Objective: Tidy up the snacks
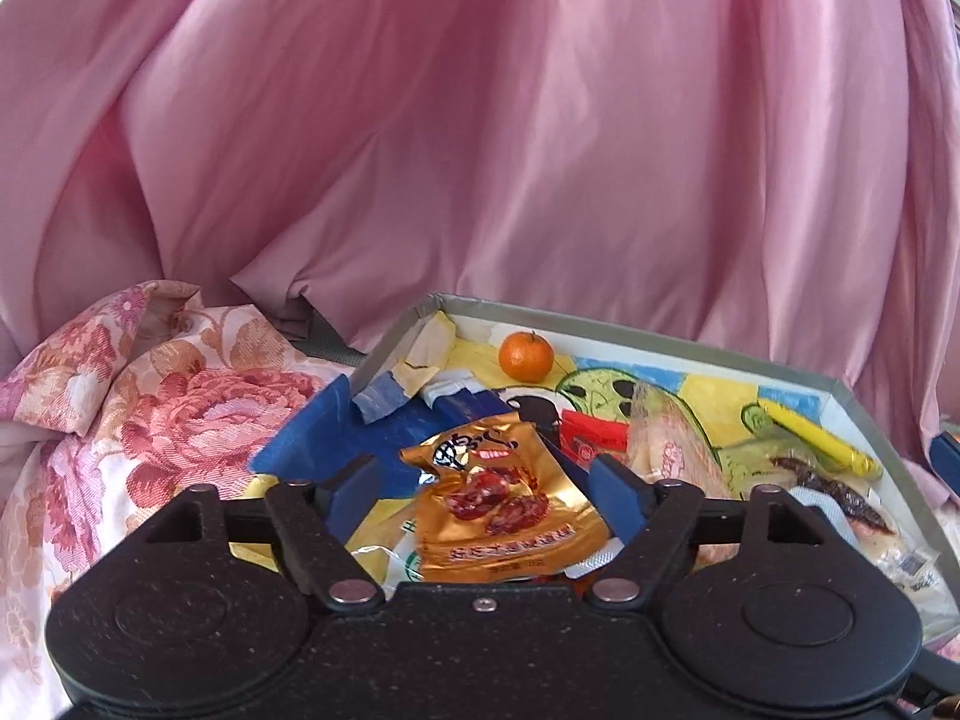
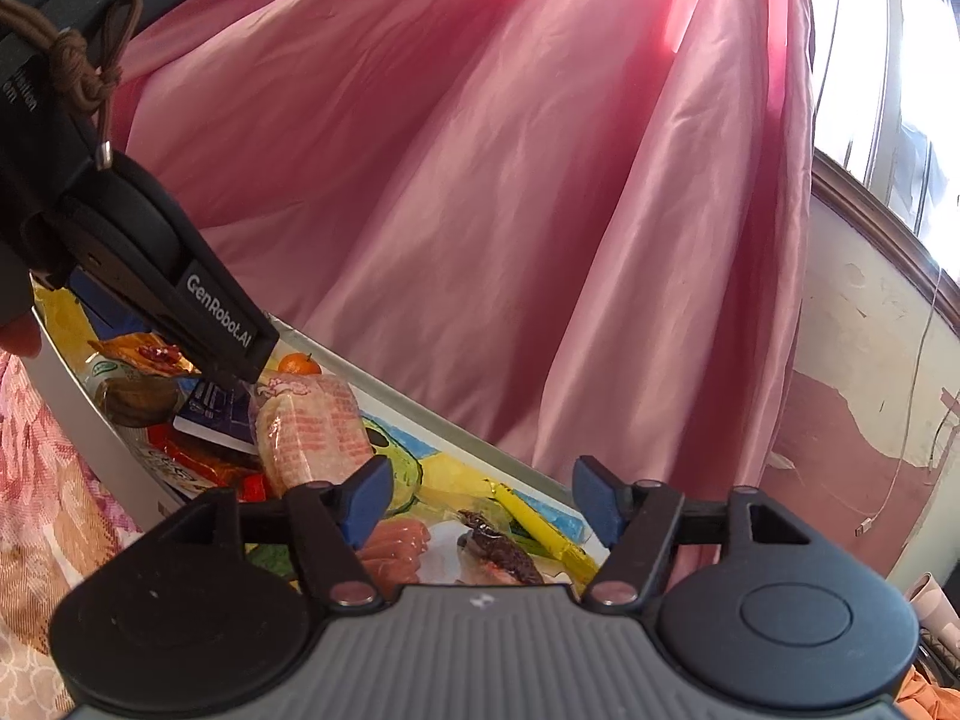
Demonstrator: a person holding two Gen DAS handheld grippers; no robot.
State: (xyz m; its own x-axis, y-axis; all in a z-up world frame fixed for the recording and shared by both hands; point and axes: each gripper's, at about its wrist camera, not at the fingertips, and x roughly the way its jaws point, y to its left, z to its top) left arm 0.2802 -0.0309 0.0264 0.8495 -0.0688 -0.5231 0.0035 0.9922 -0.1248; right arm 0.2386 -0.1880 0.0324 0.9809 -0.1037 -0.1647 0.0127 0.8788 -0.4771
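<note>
A grey-rimmed tray (image 1: 648, 324) with a coloured cartoon lining holds the snacks. My left gripper (image 1: 486, 489) is open, its blue pads on either side of a golden packet (image 1: 498, 504) showing red dates, not clamped. Behind it lie a small orange (image 1: 525, 356), a red packet (image 1: 591, 435), a clear pack of rice crackers (image 1: 672, 450), a yellow stick (image 1: 819, 438) and a dark dried piece (image 1: 828, 486). My right gripper (image 2: 480, 501) is open and empty above the tray's near end, over sausages (image 2: 396, 546) and the yellow stick (image 2: 540, 525). The left gripper body (image 2: 198, 306) shows at left there.
A pink satin curtain (image 1: 480, 120) hangs close behind the tray. A floral bedcover (image 1: 150, 420) lies to the left. A blue box flap (image 1: 336, 420) sits at the tray's left edge. A peeling wall (image 2: 870, 390) and a window (image 2: 900, 60) are at the right.
</note>
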